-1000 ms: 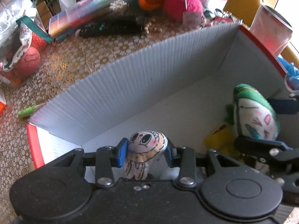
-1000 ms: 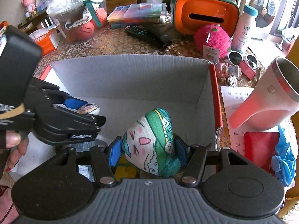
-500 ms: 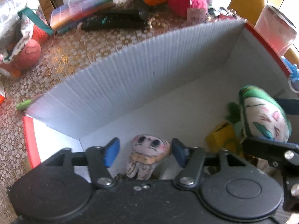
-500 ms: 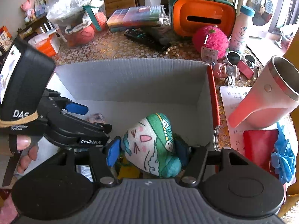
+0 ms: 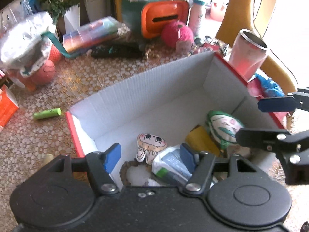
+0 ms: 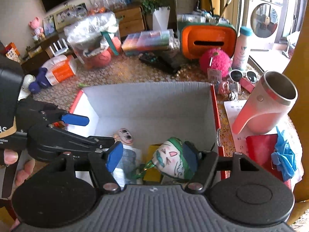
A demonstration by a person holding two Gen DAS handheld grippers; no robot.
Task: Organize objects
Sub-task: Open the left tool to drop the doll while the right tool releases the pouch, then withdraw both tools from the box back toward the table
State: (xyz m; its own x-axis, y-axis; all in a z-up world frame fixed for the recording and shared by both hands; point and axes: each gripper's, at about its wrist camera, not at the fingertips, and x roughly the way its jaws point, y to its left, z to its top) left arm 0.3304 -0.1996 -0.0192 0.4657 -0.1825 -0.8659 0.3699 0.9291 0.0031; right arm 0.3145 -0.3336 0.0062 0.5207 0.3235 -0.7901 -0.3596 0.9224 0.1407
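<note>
A white cardboard box with red edges [image 5: 154,89] [image 6: 150,96] stands on the table. A small beige face plush [image 5: 151,142] [image 6: 124,134] lies on its floor. A green-and-white cat plush [image 5: 224,127] [image 6: 172,157] lies beside it, next to a yellow item [image 5: 200,141]. My left gripper [image 5: 149,154] is open above the box, over the face plush. My right gripper [image 6: 152,154] is open, its jaws either side of the cat plush and apart from it.
On the patterned table around the box are a pink tumbler [image 6: 268,104], an orange case [image 6: 208,40], a pink fluffy ball [image 6: 215,60], remotes [image 5: 115,50], a green tube [image 5: 47,113], sunglasses [image 6: 244,75] and a red pouch [image 6: 260,147].
Both grippers opened and let their plush toys drop into the box. Both grippers then pulled back and up from the box.
</note>
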